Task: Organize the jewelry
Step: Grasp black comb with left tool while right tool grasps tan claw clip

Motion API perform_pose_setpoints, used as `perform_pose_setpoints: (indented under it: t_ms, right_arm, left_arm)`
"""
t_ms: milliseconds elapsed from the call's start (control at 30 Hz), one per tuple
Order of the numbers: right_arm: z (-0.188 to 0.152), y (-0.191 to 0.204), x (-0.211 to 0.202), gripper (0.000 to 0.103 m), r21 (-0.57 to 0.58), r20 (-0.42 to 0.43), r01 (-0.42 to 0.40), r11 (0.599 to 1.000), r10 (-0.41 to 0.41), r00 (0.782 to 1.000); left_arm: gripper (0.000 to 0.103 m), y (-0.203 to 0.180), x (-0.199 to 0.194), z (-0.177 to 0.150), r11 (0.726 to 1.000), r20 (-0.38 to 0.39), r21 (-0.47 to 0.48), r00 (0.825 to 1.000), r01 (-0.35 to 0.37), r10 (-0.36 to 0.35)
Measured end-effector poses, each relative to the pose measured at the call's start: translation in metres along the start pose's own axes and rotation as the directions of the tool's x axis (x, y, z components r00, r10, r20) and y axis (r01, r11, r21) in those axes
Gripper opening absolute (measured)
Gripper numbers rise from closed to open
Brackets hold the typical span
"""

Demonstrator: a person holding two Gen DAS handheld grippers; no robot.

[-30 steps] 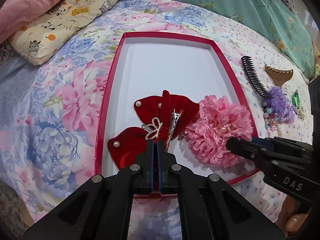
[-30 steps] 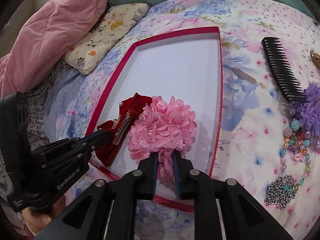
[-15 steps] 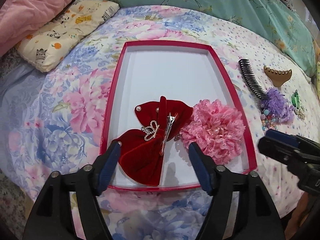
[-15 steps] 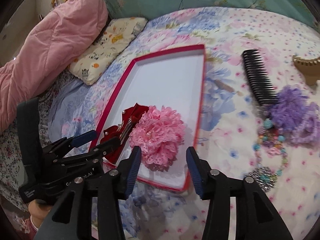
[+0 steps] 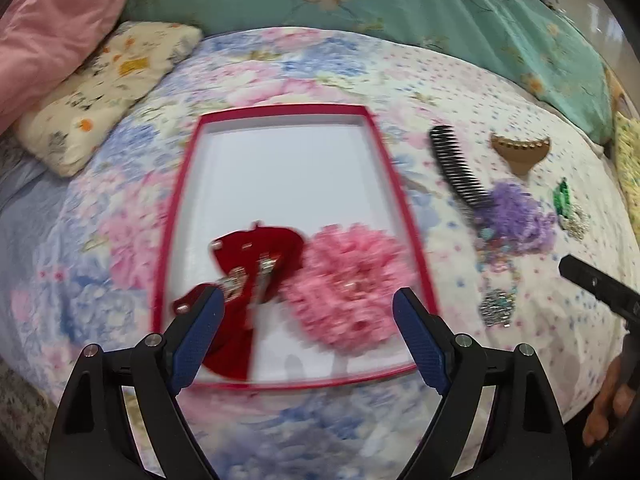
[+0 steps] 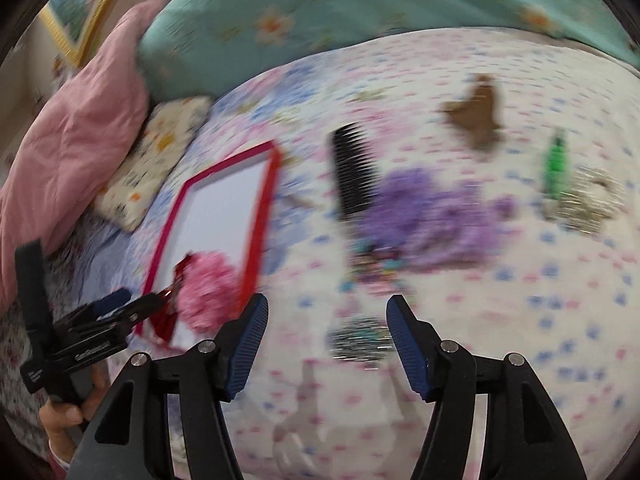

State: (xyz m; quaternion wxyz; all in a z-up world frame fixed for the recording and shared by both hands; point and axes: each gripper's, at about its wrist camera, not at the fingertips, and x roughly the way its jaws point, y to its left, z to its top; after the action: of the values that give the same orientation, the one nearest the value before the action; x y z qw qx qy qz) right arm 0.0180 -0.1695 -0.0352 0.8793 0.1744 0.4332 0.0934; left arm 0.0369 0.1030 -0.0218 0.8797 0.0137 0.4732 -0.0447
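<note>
Both grippers empty, jaws wide apart. Left gripper (image 5: 306, 320) hovers at near end of red tray (image 5: 412, 216); red bow (image 5: 256, 264) and pink flower clip (image 5: 352, 276) already lie inside, side by side. Right gripper (image 6: 328, 336) points at bedspread right of tray, above beaded necklace (image 6: 360, 340); view blurred. Black comb (image 5: 456, 168), purple flower (image 5: 516, 212), brown clip (image 5: 520, 152), green piece (image 5: 562, 200) outside tray. Likely step: fetch next item. Next: lower right gripper, pinch necklace, carry left into tray.

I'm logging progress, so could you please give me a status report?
Both tongs, left and right, open, empty. Red bow and pink flower in tray. Nothing blocking.
</note>
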Motion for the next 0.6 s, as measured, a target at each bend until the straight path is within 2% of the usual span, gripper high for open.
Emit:
perform_pose_setpoints:
  t_ms: [300,600]
  right_arm:
    - [0.022,-0.072,-0.020,0.064,0.136,0.052,0.102,0.986,-0.110,0.993]
    - [0.067,-0.086,-0.003,0.064,0.128,0.061,0.103,0.986,-0.111,0.992]
  left_arm:
    - [0.087,-0.062,0.021,0.029,0.993,-0.036,0.065,0.994,0.104,-0.101]
    - [0.087,-0.107,0.060,0.071,0.980,-0.107,0.042,0.976,0.196,-0.190]
